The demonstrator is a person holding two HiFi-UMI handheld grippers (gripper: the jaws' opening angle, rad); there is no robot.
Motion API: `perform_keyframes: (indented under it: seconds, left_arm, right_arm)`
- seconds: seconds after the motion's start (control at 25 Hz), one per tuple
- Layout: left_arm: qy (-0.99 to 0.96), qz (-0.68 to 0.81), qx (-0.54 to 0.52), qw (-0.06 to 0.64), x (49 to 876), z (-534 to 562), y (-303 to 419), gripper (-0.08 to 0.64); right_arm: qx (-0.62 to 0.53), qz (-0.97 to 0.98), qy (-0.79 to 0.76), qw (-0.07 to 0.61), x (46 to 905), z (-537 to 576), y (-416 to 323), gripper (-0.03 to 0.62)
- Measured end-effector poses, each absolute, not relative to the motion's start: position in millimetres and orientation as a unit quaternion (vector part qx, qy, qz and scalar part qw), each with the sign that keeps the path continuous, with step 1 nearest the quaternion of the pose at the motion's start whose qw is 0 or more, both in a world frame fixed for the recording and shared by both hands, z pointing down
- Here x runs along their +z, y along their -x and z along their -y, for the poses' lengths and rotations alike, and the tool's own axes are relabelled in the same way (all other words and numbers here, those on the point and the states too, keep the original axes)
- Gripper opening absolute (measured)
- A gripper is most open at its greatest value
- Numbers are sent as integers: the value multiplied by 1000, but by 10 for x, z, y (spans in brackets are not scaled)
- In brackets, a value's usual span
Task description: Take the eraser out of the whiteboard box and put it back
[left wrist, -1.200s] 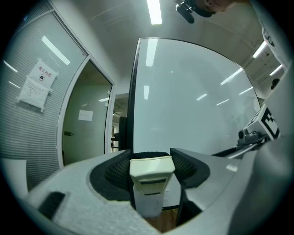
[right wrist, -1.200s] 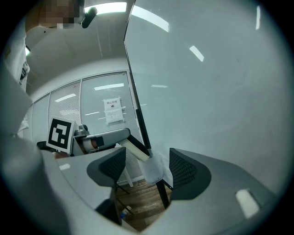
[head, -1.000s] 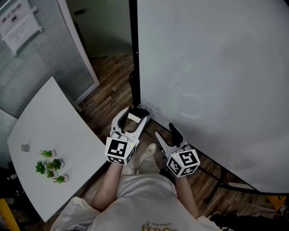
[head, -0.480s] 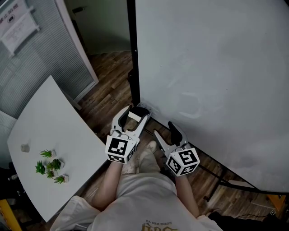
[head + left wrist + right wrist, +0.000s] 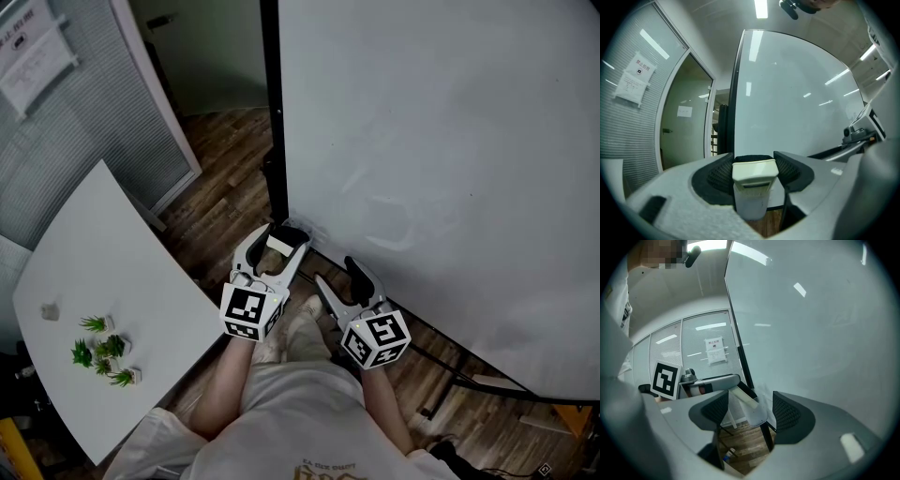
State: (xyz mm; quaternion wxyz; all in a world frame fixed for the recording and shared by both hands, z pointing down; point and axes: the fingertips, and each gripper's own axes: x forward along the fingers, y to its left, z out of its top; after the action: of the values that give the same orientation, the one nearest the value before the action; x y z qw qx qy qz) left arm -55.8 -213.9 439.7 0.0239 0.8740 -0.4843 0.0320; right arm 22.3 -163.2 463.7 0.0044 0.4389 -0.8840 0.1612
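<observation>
A cream-topped eraser point(image 5: 278, 245) stands upright at the lower left corner of the whiteboard point(image 5: 441, 169). In the left gripper view the eraser point(image 5: 755, 170) has its lower end in the pale translucent box point(image 5: 751, 204). My left gripper point(image 5: 280, 241) is shut on the eraser's top, one dark pad against each side. In the right gripper view the eraser point(image 5: 743, 398) slants out of the box point(image 5: 758, 416), which hangs on the board's black frame. My right gripper point(image 5: 336, 276) is a little to the right of the box, open, with nothing between its fingers.
A white table point(image 5: 141, 309) with small green plants point(image 5: 101, 349) lies at the left. A glass partition with blinds point(image 5: 66, 122) and a doorway stand behind it. The whiteboard's stand legs point(image 5: 450, 375) cross the wooden floor point(image 5: 225, 178) at the lower right.
</observation>
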Motion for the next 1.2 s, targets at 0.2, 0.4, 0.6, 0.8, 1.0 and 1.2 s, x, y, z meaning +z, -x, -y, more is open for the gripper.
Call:
perform_keyframes:
  seconds: [0.2, 0.4, 0.6, 0.8, 1.0, 1.2]
  left_arm:
    - [-875, 482, 36, 26, 4433, 2168, 555, 267]
    - [-875, 481, 37, 32, 4465, 2155, 560, 267]
    - [-877, 477, 43, 31, 4487, 2211, 514, 267]
    - [-878, 475, 52, 36, 4580, 2227, 509, 267]
    - [-880, 471, 58, 31, 4604, 2280, 501, 267]
    - [-879, 470, 66, 36, 4671, 2263, 480, 267]
  right_arm:
    - [160, 885, -436, 5, 4630, 1650, -185, 296]
    - [162, 887, -432, 8, 4630, 1623, -140, 296]
    - [160, 887, -434, 3, 4612, 1659, -165, 296]
    - [163, 886, -435, 4, 4645, 1659, -166, 296]
    - [162, 886, -435, 2, 4632, 1702, -149, 296]
    - [166, 886, -433, 6, 4656, 1663, -150, 296]
